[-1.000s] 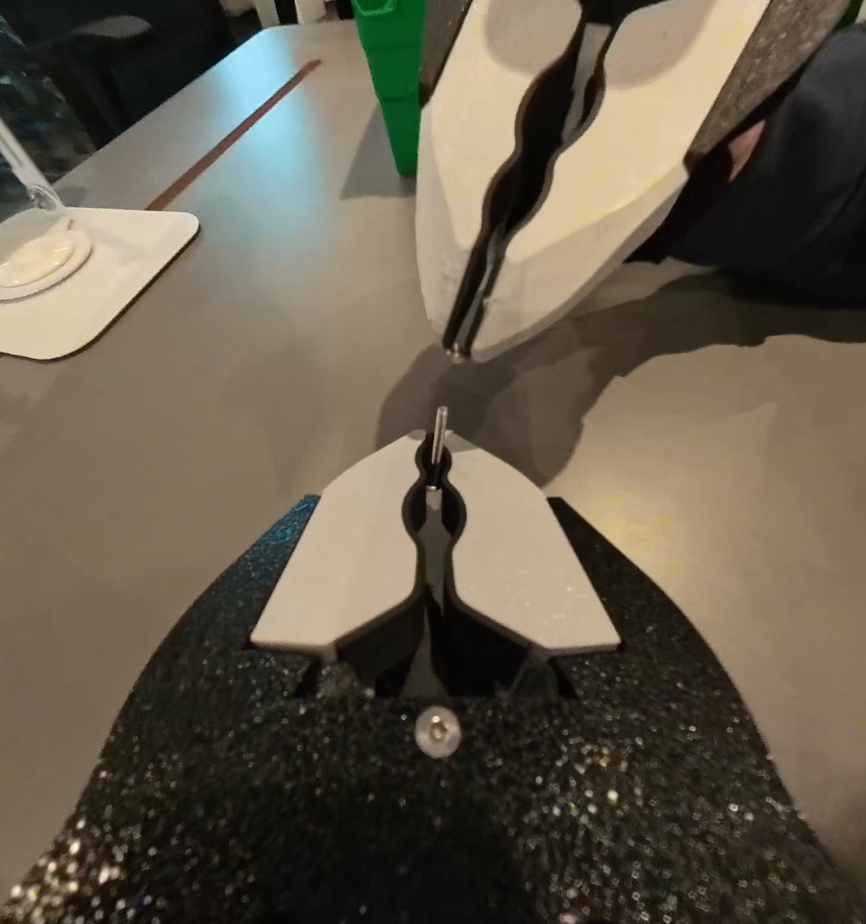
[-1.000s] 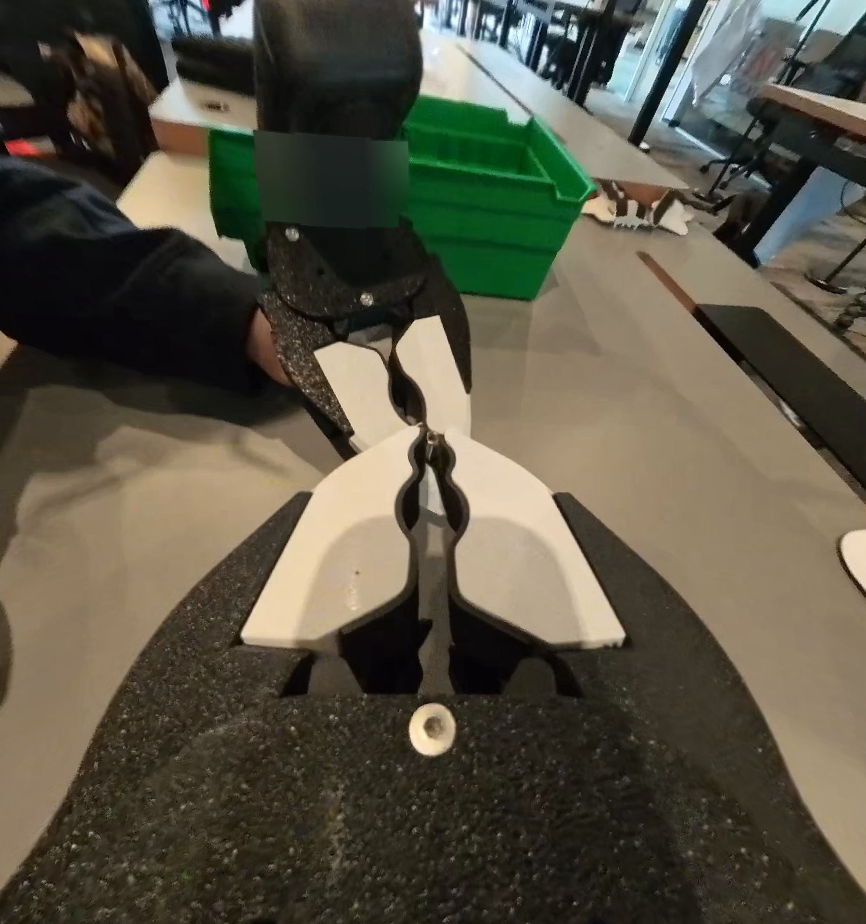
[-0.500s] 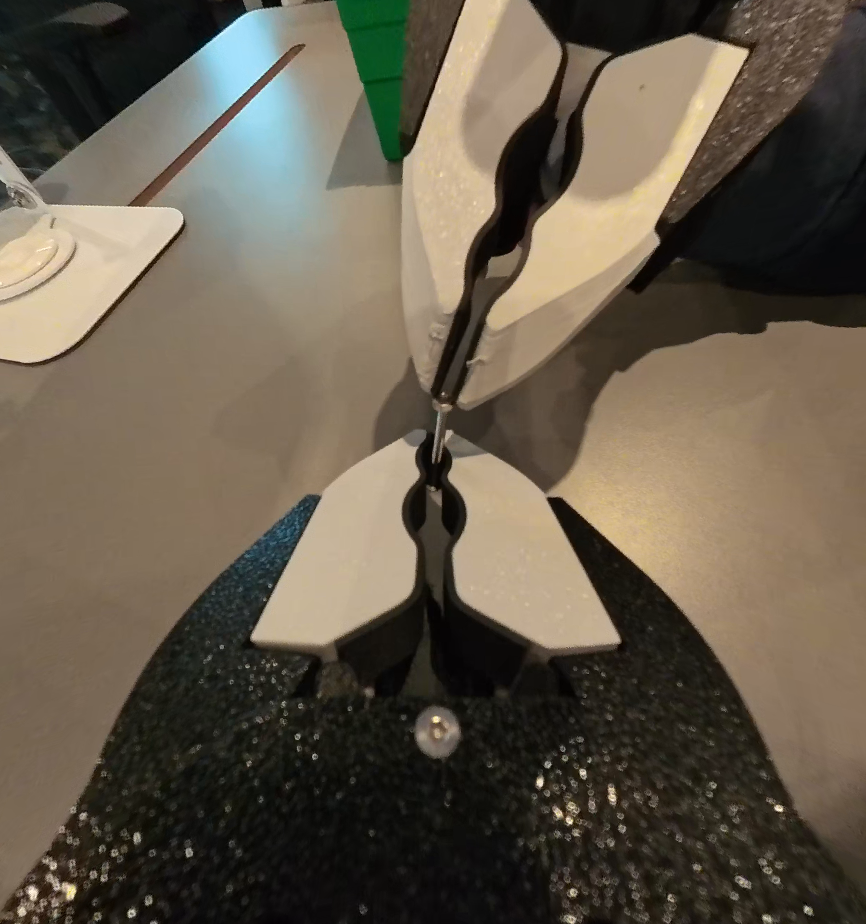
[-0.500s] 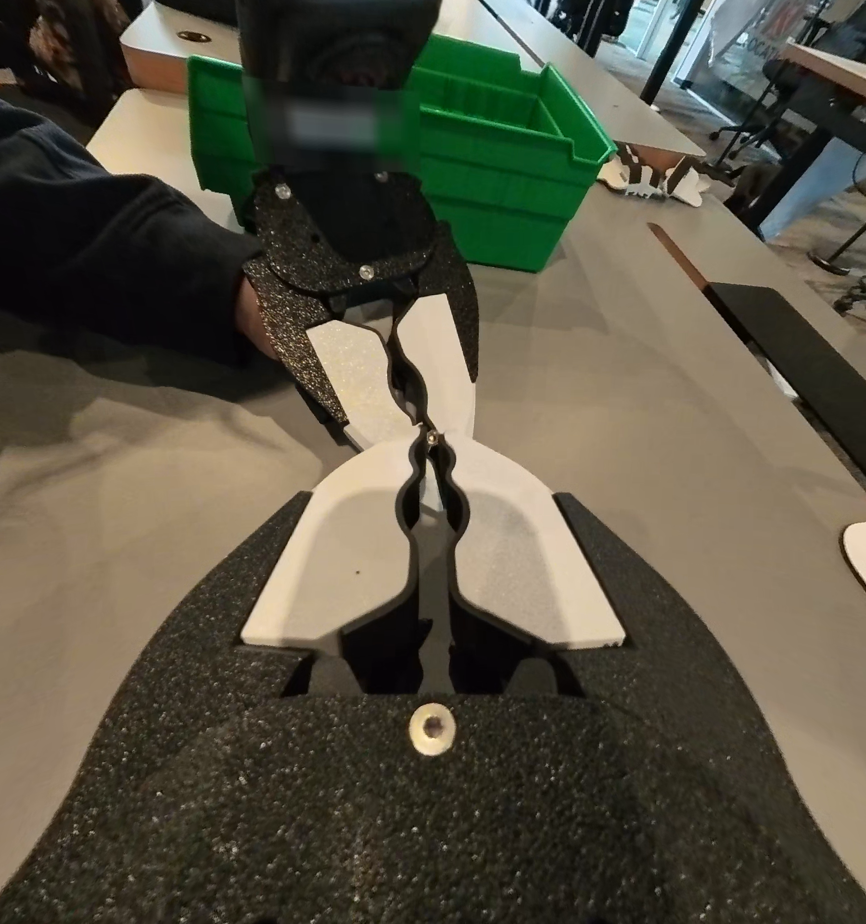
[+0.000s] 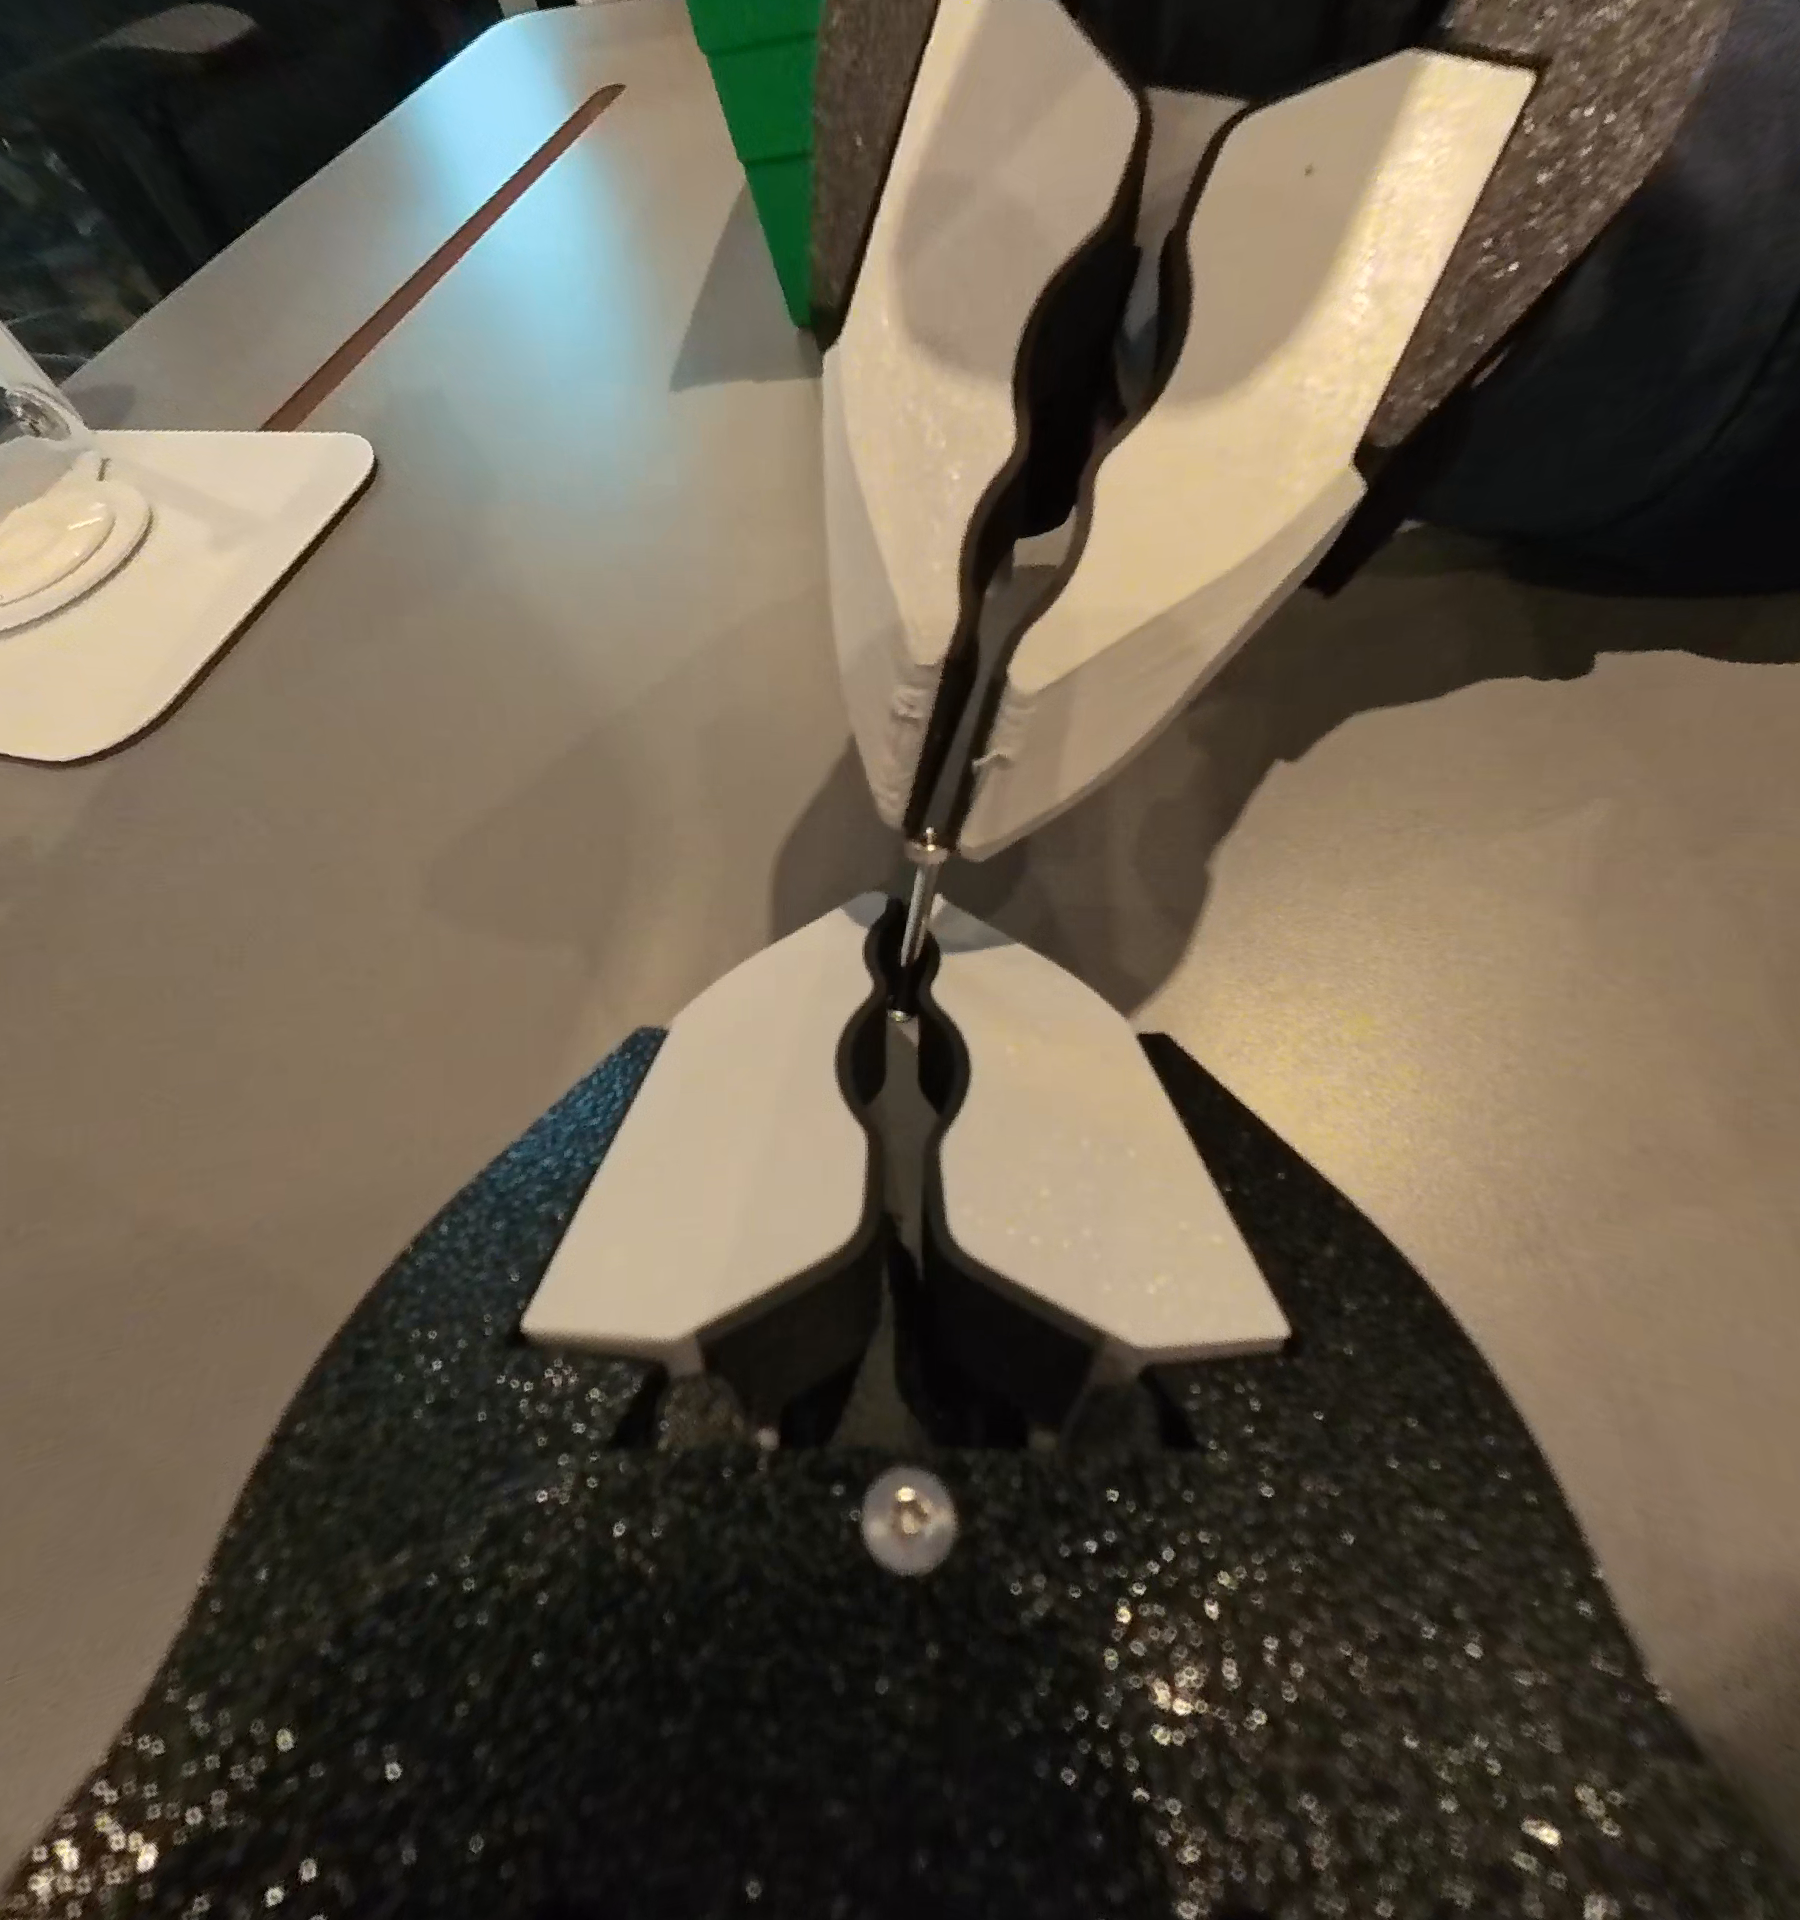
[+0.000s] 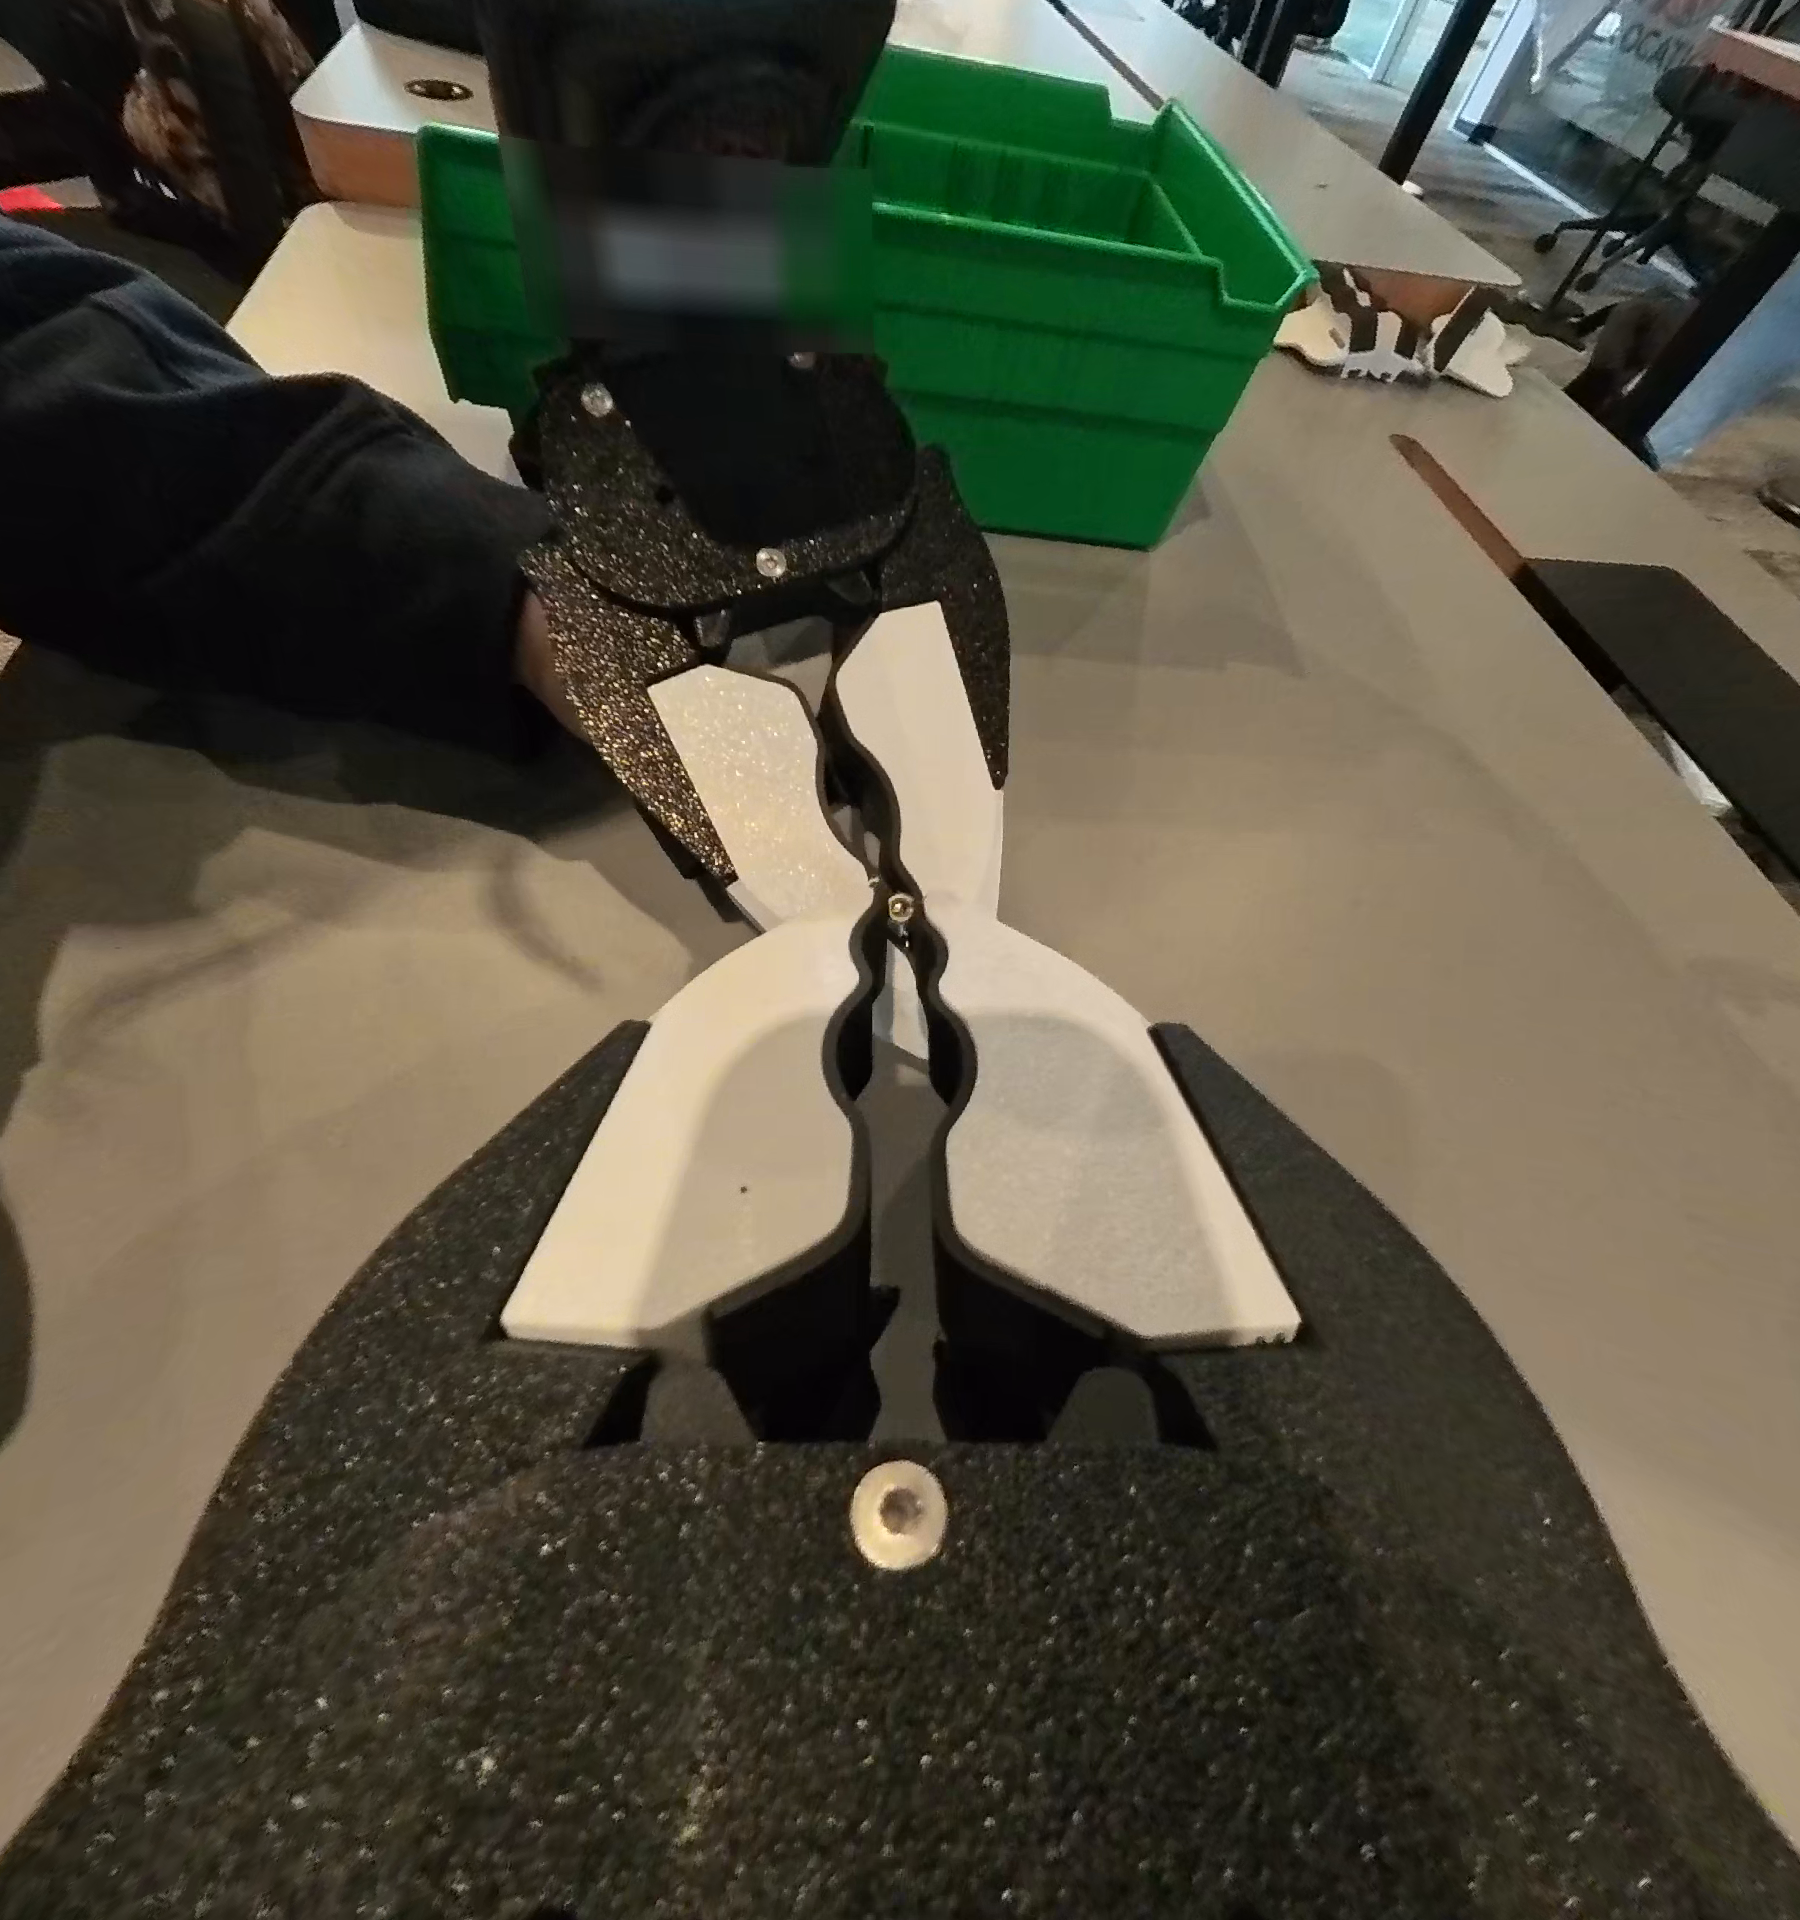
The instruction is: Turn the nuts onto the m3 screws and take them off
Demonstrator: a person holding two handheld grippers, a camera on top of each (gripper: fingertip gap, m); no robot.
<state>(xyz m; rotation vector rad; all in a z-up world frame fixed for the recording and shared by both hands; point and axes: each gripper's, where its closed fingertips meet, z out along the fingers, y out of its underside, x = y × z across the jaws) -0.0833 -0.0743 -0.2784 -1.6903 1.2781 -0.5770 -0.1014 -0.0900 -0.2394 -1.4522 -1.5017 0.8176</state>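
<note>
In the left wrist view, our left gripper [image 5: 901, 961] is clamped on the screw [image 5: 917, 904], whose thin bright shaft juts out past the fingertips toward 12 o'clock, leaning a touch to 1 o'clock. Straight ahead on that same line, the right gripper [image 5: 935, 840] comes down from 12 o'clock with its tips pinched on the nut [image 5: 927, 847], a small bright ring sitting right at the free end of the screw. So the relation that matters, as we judge it, is that the screw's long axis runs along our left gripper's fingers and has to pass through the hole of the nut; the two grippers meet tip to tip above the grey desk [image 5: 356, 935], and neither is nearer than the other. In the right wrist view, we look along the right gripper [image 6: 898, 912] and see the nut [image 6: 898, 906] face-on at the very tips, pads closed against it, with the left gripper [image 6: 880, 868] arriving from 11 o'clock. This view shows the nut's hole and how well it centres, which the left view cannot; the left view shows the screw's length and lean, which here are hidden behind the nut. A green bin [image 6: 1083, 343] stands at 12 o'clock, well apart.
</note>
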